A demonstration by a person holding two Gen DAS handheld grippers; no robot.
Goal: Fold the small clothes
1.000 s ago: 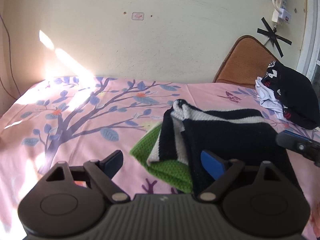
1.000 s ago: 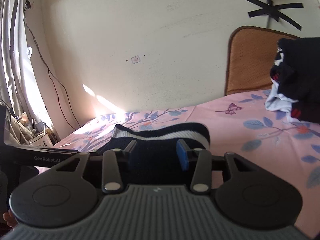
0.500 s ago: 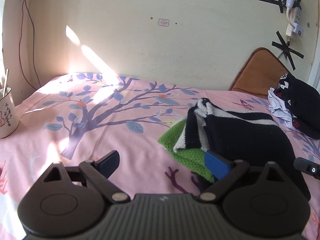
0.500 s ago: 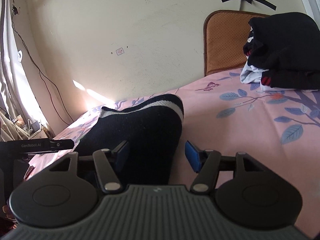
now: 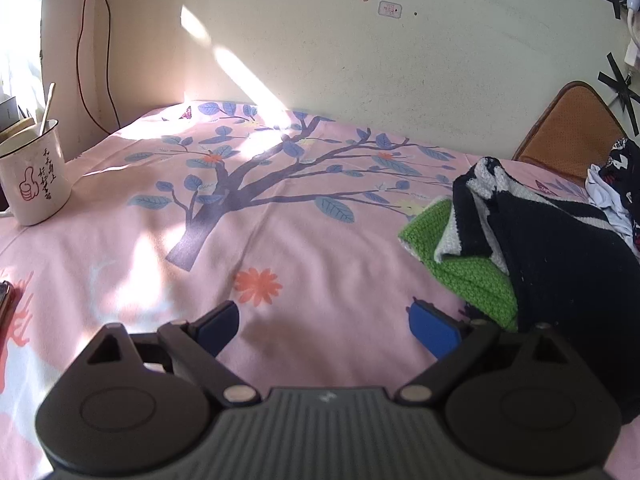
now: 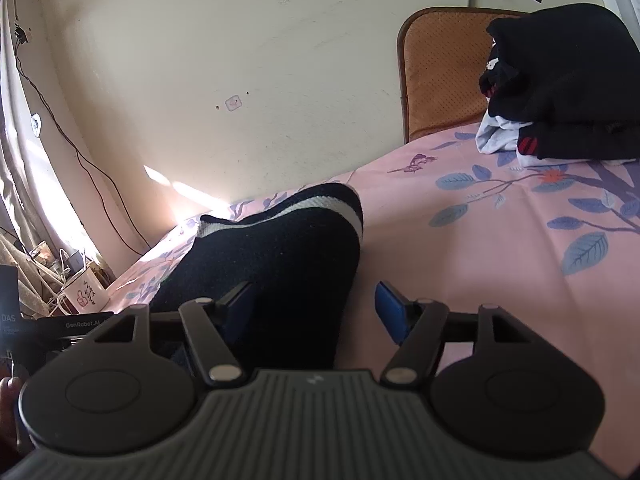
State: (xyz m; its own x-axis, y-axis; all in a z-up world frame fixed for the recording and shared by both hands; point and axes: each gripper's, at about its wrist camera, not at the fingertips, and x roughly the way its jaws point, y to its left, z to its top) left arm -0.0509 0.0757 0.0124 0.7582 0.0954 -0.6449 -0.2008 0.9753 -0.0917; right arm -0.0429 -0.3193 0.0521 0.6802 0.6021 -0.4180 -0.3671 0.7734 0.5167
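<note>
A pink sheet [image 5: 320,248] printed with a tree covers the flat surface, and a cream wall rises behind it. Far left of the left gripper [image 5: 326,326] stands a mug [image 5: 34,176] at the sheet's edge. Its jaws are spread wide over bare sheet with free space ahead. Right of them lies the black sweater [image 5: 560,264] on a green knit [image 5: 468,260], its striped end pointing to the wall. The right gripper [image 6: 316,304] has just been opening; the sweater lies between its jaws, running away from them, with the right pad clear. Bare sheet spreads right, towards piled clothes [image 6: 560,80].
</note>
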